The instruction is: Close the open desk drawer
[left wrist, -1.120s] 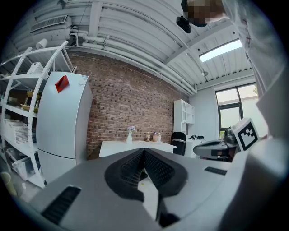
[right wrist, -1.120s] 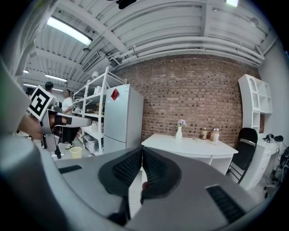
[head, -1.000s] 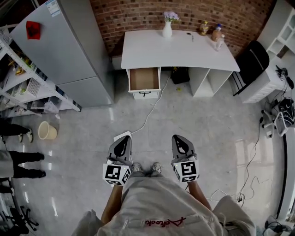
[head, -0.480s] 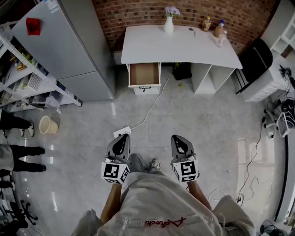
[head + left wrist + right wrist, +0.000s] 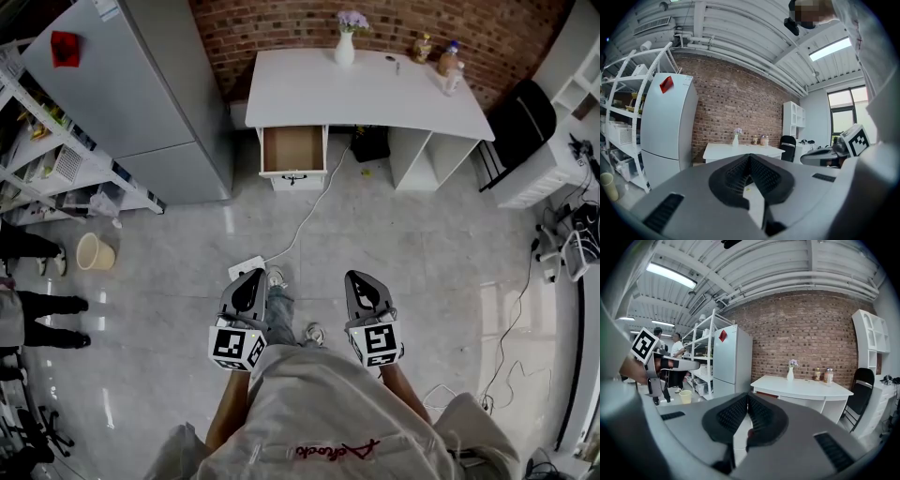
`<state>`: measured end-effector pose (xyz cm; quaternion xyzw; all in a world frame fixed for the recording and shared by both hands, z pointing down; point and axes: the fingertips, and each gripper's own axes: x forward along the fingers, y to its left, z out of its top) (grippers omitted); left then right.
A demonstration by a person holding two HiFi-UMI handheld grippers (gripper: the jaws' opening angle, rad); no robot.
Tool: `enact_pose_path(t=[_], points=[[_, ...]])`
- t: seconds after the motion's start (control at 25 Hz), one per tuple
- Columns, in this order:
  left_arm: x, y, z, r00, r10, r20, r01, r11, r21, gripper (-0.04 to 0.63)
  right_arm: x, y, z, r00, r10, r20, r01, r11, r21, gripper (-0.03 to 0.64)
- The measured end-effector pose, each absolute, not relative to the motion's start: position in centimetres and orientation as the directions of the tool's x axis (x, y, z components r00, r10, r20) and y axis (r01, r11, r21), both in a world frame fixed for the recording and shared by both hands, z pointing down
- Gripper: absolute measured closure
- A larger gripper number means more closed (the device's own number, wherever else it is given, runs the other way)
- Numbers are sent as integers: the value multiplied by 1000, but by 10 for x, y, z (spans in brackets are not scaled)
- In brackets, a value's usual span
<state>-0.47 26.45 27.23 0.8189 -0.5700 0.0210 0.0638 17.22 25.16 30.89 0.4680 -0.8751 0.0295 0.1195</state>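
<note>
A white desk stands against the brick wall, far ahead of me. Its left drawer is pulled out, showing a bare brown inside and a white front with a dark handle. My left gripper and right gripper are held side by side over the floor, well short of the desk, both shut with nothing between the jaws. The desk also shows in the left gripper view, and in the right gripper view the desk lies ahead beyond the shut jaws.
A grey fridge stands left of the desk, with shelving beyond it. A white cable runs from the desk to a power strip on the floor. A pale bucket, a vase, bottles, a black chair.
The desk has drawn slightly nearer in the head view and my left foot has stepped forward between the grippers. Both grippers stay shut and level.
</note>
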Motion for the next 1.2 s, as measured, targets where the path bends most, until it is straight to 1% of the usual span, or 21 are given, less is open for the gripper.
enact_pose_path(t=[0.28,0.52,0.88,1.2], points=[[-14,236,274,345,-935,89,-937,-337,93,583,164,224,312,-532,-812,242,-824,562,74,598],[-31,201,277,337,-938,84,-939,-329,101,583,143,187,312,-546,-801,245,-812,578,83,598],[-71,134,293,341,-934,103,-936,-326,136,583,98,123,322,-553,-786,278,-800,594,88,598],[-103,62,306,391,-908,147,-914,-365,176,583,63,48,321,-511,-800,313,-821,563,99,598]])
